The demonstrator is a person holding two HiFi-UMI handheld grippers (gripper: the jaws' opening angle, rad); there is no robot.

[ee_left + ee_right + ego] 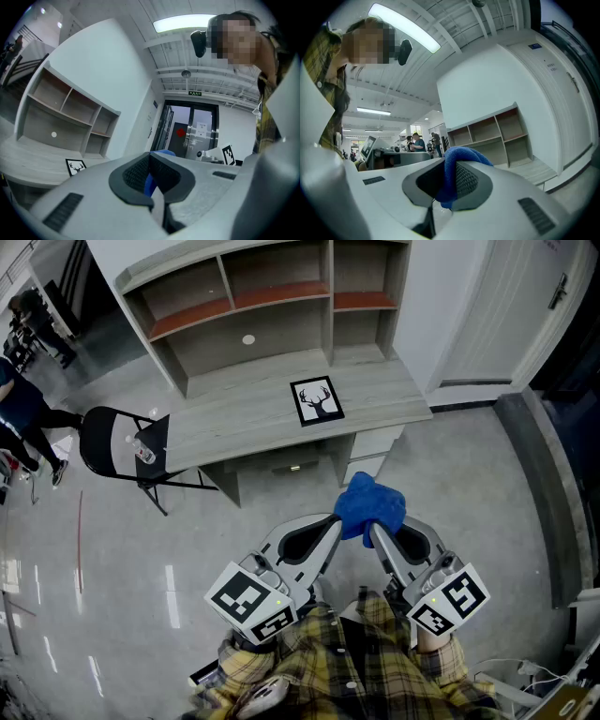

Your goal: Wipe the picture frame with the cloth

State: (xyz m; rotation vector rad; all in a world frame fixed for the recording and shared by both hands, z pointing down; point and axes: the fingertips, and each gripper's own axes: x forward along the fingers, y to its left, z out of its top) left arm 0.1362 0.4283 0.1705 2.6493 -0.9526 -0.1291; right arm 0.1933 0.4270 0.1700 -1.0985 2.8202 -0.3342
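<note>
The picture frame (317, 400) lies flat on the desk (234, 409), near the front edge, with a deer head drawn on it. It is well apart from both tongs, which are held level over the floor in front of the desk. The blue cloth (368, 505) is bunched up at the tips of the two tongs, between them and the desk. The right gripper (375, 532) is closed on the cloth, and a thick fold stands between its pads. The left gripper (334, 527) is closed too, with only a thin strip of the cloth between its pads. A black chair (112, 442) stands at the left end of the desk.
</note>
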